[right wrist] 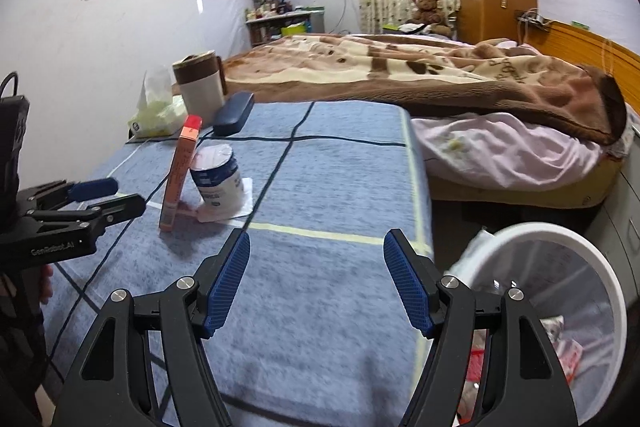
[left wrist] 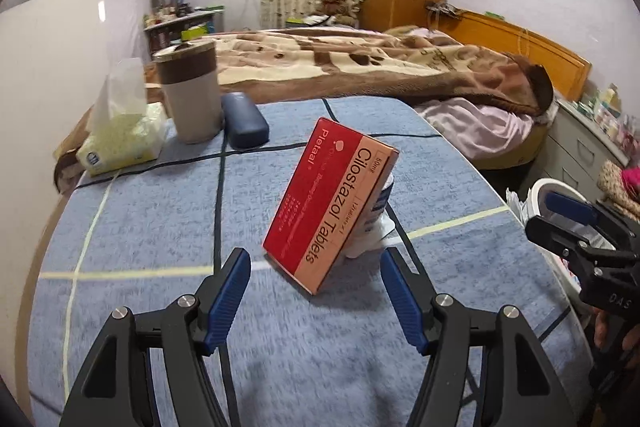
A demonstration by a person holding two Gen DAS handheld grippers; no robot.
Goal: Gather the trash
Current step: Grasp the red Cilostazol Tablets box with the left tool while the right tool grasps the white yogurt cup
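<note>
A red and orange Cilostazol tablet box (left wrist: 330, 207) stands tilted on the blue checked tablecloth (left wrist: 160, 227), leaning against a small white tub (left wrist: 374, 223). In the right wrist view the box (right wrist: 180, 175) shows edge-on beside the tub (right wrist: 218, 181), which sits on a white wrapper (right wrist: 244, 205). My left gripper (left wrist: 316, 269) is open just in front of the box, and it shows in the right wrist view (right wrist: 114, 195). My right gripper (right wrist: 316, 259) is open and empty over the table's right part; it shows in the left wrist view (left wrist: 560, 223). A white trash bin (right wrist: 560, 291) holding wrappers stands right of the table.
At the table's far left stand a tissue pack (left wrist: 120, 139), a brown and beige mug (left wrist: 192, 91) and a dark glasses case (left wrist: 244, 125). A bed with a brown blanket (left wrist: 360, 67) lies behind. Grey drawers (left wrist: 580, 155) stand at the right.
</note>
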